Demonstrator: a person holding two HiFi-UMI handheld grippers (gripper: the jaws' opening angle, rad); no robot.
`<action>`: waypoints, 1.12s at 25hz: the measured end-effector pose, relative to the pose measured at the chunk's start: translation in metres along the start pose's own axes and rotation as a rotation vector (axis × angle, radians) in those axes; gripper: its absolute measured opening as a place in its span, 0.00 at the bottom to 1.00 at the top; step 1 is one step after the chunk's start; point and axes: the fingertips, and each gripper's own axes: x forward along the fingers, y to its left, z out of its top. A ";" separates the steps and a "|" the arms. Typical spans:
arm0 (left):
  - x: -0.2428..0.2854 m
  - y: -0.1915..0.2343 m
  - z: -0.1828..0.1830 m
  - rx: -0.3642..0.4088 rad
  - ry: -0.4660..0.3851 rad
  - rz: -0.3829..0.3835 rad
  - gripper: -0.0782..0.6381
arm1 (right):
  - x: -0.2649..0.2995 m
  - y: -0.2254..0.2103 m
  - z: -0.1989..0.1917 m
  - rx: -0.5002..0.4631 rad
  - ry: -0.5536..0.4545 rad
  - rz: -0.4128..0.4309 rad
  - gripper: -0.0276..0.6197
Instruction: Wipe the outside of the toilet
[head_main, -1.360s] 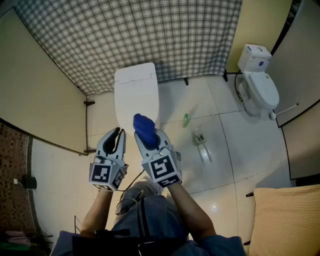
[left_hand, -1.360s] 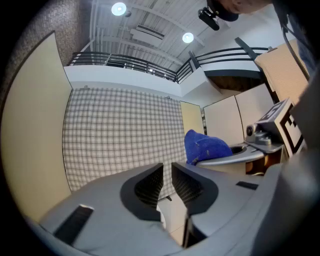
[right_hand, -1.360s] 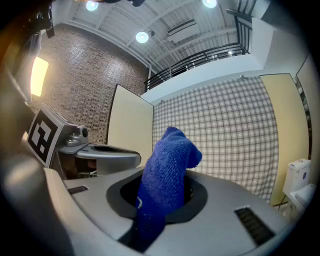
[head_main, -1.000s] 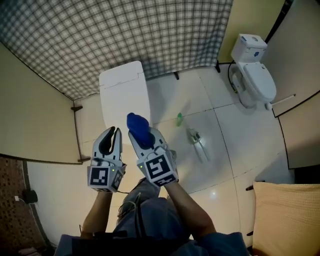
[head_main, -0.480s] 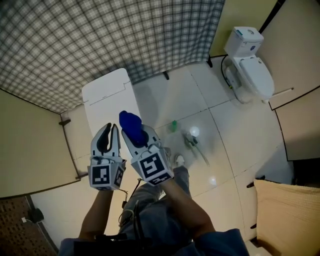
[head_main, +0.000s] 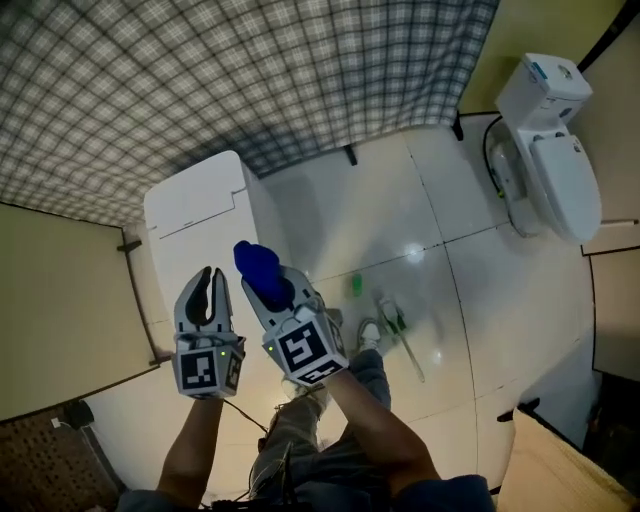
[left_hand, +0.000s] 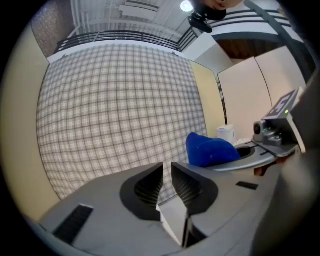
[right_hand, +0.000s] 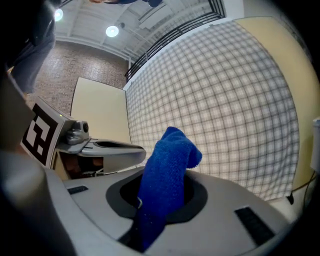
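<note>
checked curtain (head_main: 250, 70) fills the top of the head view, hanging down to the glossy pale tile floor (head_main: 420, 230). beige panels stand at left and right. a white boxy unit with a flat lid (head_main: 190, 215) stands against the curtain, directly below and ahead of both grippers. the toilet (head_main: 560, 165), white with its lid down and tank toward the curtain, sits at the upper right, well apart from both grippers, neither touching it. person's forearms come up from the bottom edge, holding the two grippers side by side, near each other. left gripper (head_main: 207, 275): jaws drawn almost together, only a thin slit between the pads in the left gripper view, nothing in it. right gripper (head_main: 283, 297): jaws clamped on a blue cloth (head_main: 256, 264), which sticks up past the tips as a bunched lump; the right gripper view shows the cloth running down between the jaws. on the floor right of the grippers: a long thin tool (head_main: 402, 338) lying flat, a small green bottle (head_main: 355, 286) just beside its upper end, and one pale shoe (head_main: 369, 333) of the person near it.
</note>
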 end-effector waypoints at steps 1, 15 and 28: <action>0.019 -0.002 -0.009 0.022 0.015 0.002 0.19 | 0.009 -0.019 -0.011 0.026 -0.006 0.003 0.16; 0.209 -0.017 -0.126 0.276 -0.013 -0.022 0.19 | 0.166 -0.161 -0.198 0.133 0.016 0.057 0.16; 0.246 -0.018 -0.159 0.436 -0.073 -0.038 0.19 | 0.289 -0.185 -0.301 0.266 -0.028 0.089 0.16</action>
